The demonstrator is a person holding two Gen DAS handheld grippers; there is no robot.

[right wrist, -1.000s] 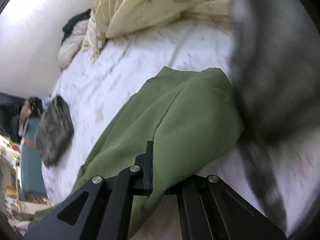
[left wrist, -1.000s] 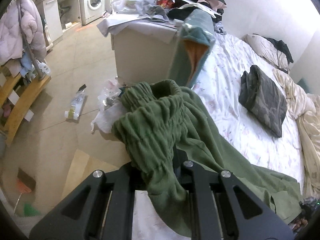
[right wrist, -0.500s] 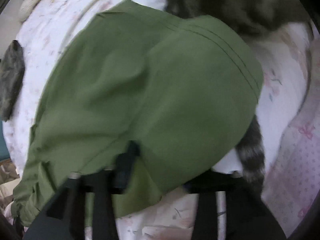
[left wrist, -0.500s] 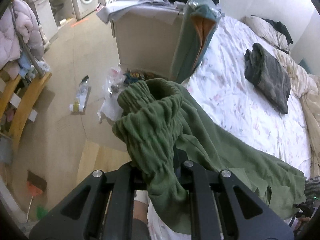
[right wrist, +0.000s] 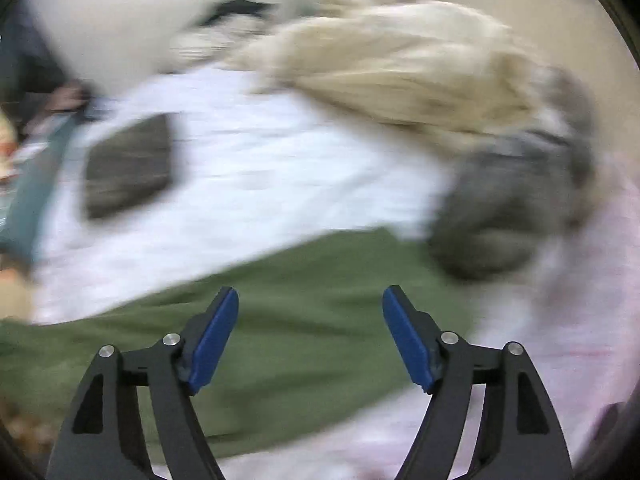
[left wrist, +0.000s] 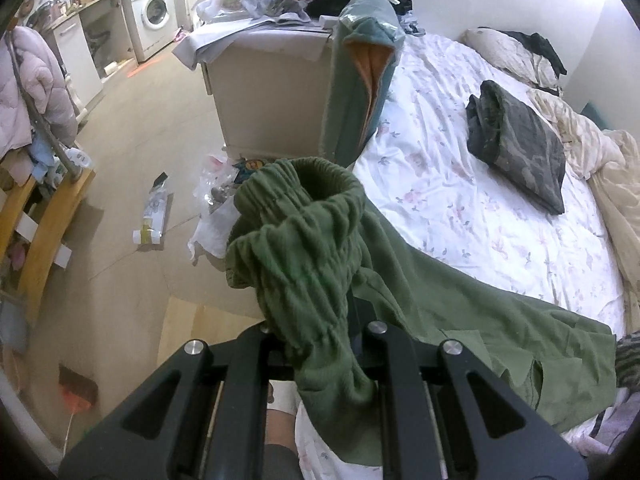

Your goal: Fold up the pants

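Note:
The green pants [left wrist: 312,264] hang bunched at their elastic waistband from my left gripper [left wrist: 320,332], which is shut on that waistband at the bed's near edge. Their legs trail right across the floral sheet [left wrist: 460,200]. In the blurred right wrist view the same green pants [right wrist: 280,320] lie flat on the bed below my right gripper [right wrist: 310,304]. Its blue pads [right wrist: 212,344] stand well apart and its jaws are opening, with nothing between them. It hovers above the cloth.
A folded dark garment [left wrist: 520,144] lies further up the bed. A cream duvet [right wrist: 400,64] and a grey furry shape [right wrist: 512,208] sit at the far side. A cluttered white cabinet [left wrist: 272,92] and a teal-orange cloth [left wrist: 360,80] stand beside the bed; litter on the floor.
My right gripper let go of the pants' leg end, opened wide and rose away from the bed. The left gripper kept its grip on the waistband and shifted slightly.

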